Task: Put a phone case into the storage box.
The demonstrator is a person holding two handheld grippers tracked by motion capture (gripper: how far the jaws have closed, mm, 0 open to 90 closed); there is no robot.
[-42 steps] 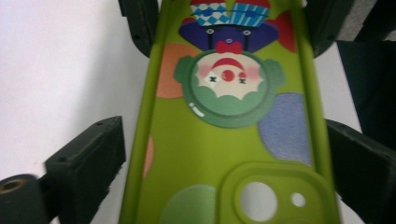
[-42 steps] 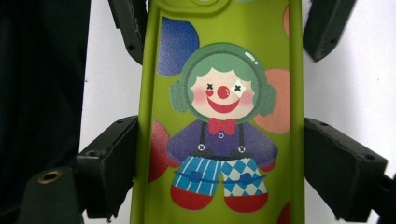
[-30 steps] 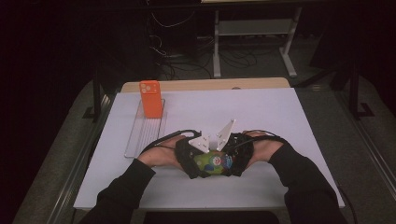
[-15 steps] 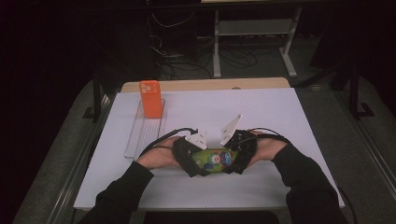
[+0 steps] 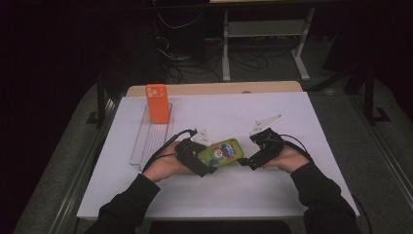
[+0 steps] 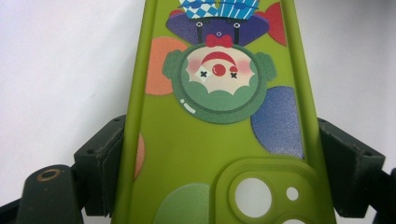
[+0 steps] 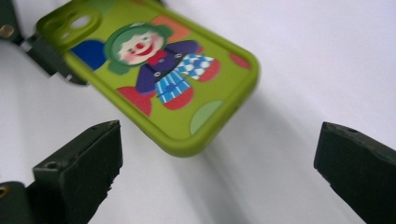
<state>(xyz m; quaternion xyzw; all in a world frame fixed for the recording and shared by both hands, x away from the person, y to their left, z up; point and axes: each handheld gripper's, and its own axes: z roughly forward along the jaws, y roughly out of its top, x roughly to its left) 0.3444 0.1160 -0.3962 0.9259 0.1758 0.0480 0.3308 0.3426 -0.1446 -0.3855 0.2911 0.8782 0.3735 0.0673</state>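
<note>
We begin at our left gripper (image 5: 207, 163), whose two black jaws press on the long edges of the green soft-plastic phone case printed with a cartoon clown (image 5: 221, 152), near its camera cut-out end; in the left gripper view the pads sit flush against both side rims of that case (image 6: 219, 126), so the grip holds it by its stiffest lines and leaves the printed back free; the case juts out ahead of those jaws, lifted clear of the table, its free end pointing toward our right gripper (image 5: 247, 163); that one has just been opening, and in the right gripper view its jaws stand wide apart with nothing between them, the case's rounded far corner (image 7: 187, 140) hanging just ahead of them and untouched; we judge that the right side has let go so the left alone can carry the case; beyond the left gripper, well apart, an orange phone-shaped block (image 5: 157, 103) stands upright at the far end of a clear shallow tray (image 5: 146, 146); under everything lies the white sheet covering the table (image 5: 292, 195).
</note>
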